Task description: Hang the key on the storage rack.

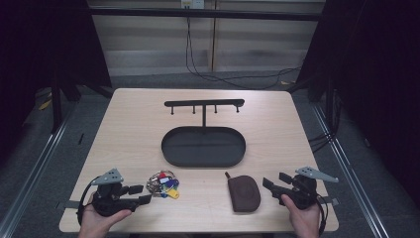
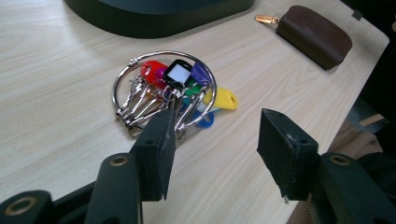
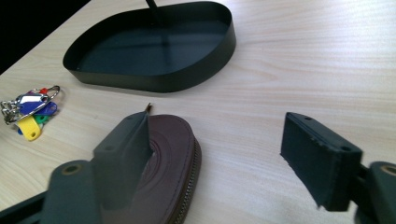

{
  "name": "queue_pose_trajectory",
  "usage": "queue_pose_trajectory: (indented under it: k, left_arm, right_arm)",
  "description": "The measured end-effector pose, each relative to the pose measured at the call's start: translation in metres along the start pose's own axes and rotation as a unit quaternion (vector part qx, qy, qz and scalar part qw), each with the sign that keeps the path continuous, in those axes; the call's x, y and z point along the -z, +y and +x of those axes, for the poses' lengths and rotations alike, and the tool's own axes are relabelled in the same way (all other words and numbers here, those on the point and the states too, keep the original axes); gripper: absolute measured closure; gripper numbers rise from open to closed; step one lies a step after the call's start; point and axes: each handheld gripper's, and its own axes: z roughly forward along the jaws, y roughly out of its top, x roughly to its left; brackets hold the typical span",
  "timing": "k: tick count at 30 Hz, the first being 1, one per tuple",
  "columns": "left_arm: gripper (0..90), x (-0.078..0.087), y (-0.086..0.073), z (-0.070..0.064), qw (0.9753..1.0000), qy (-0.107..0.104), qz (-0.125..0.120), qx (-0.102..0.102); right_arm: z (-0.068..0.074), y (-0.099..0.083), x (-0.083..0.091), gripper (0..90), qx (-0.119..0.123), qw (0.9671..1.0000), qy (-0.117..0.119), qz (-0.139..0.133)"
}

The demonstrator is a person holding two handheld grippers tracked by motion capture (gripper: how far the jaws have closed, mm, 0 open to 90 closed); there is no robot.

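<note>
**Key bunch and leather pouch wait ahead of two open grippers**

The bunch of keys with coloured plastic tags on a large steel ring (image 1: 164, 184) lies on the pale wooden table (image 1: 129, 124), at about seven o'clock from the black oval metal tray (image 1: 203, 146). It looks light but loose: the tags and clips will likely splay and swing once lifted, and the thin ring is smooth and stiff. The best hold seems to be the ring's bare arc at its far side, pinched across the wire, rather than the slippery tags.

The left gripper (image 1: 141, 194) rests just at nine o'clock of the bunch, jaws spread wide with nothing between them, pointed at the keys (image 2: 168, 91).

At five o'clock from the tray lies the brown zipped leather pouch (image 1: 243, 192), soft and probably yielding under pressure. The right gripper (image 1: 275, 183) sits at three o'clock of it, jaws apart and empty, one jaw close over the pouch (image 3: 168, 158).

Beyond the tray stands its black hook rail (image 1: 204, 103), at twelve o'clock.
</note>
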Motion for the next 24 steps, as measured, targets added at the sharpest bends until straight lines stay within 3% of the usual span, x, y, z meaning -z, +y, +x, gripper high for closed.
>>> queue_pose_trajectory:
  k: [8, 13, 19, 22, 24]
  left_arm:
    - [47.3, -0.0004, 0.0019, 0.0002, 1.0, 0.006, -0.003, 0.004]
    - [53.8, 0.0002, 0.003, -0.0026, 0.9999, 0.011, 0.001, -0.004]
    - [54.3, 0.0005, 0.0041, -0.0059, 0.9998, 0.011, 0.005, -0.015]
    - [53.2, 0.0019, 0.0051, -0.0051, 1.0, -0.001, -0.003, -0.007]
    - [54.8, 0.0004, 0.0075, -0.0049, 0.9998, 0.018, 0.007, 0.003]
  right_arm:
    - [-0.0016, 0.0013, -0.0016, 20.1, -0.003, 1.0, -0.003, 0.007]
    - [-0.0009, 0.0008, -0.0004, 19.8, -0.002, 0.9999, -0.009, 0.008]
    - [0.0013, 0.0008, 0.0011, 19.7, 0.005, 0.9999, -0.011, 0.007]
    - [0.0028, 0.0003, 0.0015, 19.7, 0.008, 0.9999, -0.012, 0.008]
    - [0.0036, -0.0002, 0.002, 19.7, 0.01, 0.9999, -0.011, 0.008]
